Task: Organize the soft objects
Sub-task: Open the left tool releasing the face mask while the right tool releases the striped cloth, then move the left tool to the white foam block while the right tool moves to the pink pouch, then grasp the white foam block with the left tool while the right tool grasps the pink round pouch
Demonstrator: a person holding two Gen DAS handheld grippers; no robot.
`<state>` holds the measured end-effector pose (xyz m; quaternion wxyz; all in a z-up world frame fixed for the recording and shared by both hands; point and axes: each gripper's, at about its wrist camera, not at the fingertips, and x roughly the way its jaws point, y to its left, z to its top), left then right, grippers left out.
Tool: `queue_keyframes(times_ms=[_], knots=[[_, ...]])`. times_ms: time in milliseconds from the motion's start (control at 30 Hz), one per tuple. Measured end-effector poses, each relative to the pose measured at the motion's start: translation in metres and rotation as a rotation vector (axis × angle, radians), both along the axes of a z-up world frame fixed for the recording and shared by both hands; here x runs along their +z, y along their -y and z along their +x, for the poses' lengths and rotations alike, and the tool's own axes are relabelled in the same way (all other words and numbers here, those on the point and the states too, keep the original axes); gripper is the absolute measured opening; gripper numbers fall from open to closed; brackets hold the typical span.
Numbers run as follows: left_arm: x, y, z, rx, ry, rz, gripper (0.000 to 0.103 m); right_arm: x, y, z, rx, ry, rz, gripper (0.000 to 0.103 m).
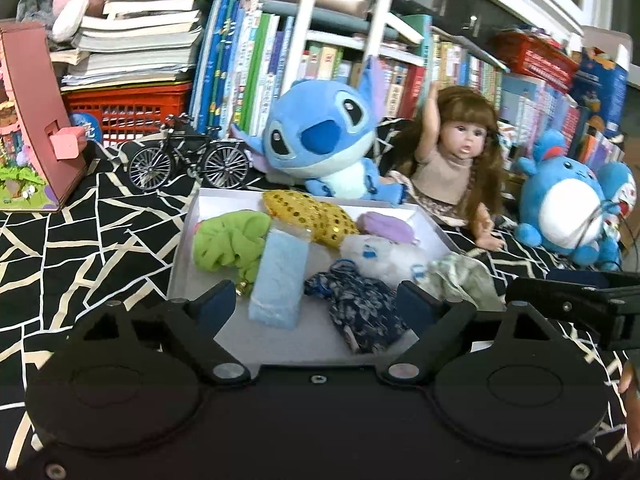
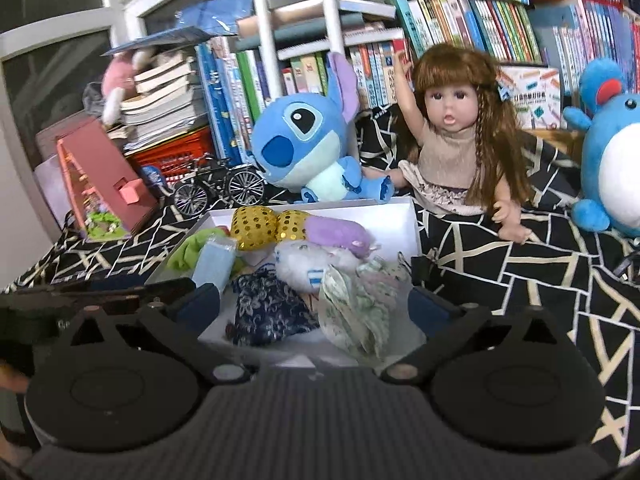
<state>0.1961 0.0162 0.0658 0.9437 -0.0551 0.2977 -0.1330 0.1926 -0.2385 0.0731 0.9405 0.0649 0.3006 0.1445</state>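
Black cloth with pale crisscross lines (image 1: 100, 240), white tray (image 1: 188, 248) of soft objects (image 1: 280, 272) near centre, bookshelves (image 1: 248, 60) far behind, left gripper (image 1: 316, 304) and right gripper (image 2: 316, 304) both spread wide, gripping nothing.

Black cloth (image 1: 80, 240) with pale crack-like lines covering the surface. Rows of books (image 1: 248, 60) standing upright along the back, a stack of books (image 1: 136, 32) lying flat on a red crate (image 1: 128, 108) at left. White frame uprights (image 1: 304, 20) rising in front of the shelves. Dark window panes (image 2: 52, 76) in white frames showing at far left. Dim, even indoor light falling throughout.
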Motion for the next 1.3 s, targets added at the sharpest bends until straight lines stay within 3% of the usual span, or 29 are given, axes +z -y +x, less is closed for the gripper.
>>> queue_keyframes(times_ms=[233, 433, 633, 1300], knots=[[0.0, 0.006, -0.03, -0.105, 0.009, -0.023, 0.09, -0.003, 0.016, -0.034, 0.041, 0.05, -0.086, 0.103], [-0.006, 0.02, -0.05, -0.196, 0.039, 0.001, 0.092, -0.018, 0.025, -0.061, 0.077, 0.051, -0.153, 0.103], [-0.02, 0.03, -0.058, -0.26, 0.005, -0.014, 0.092, -0.036, 0.024, -0.081, 0.121, 0.035, -0.19, 0.103], [-0.041, 0.071, -0.047, -0.277, -0.034, 0.01, 0.092, -0.067, 0.022, -0.08, 0.07, 0.019, -0.154, 0.103]])
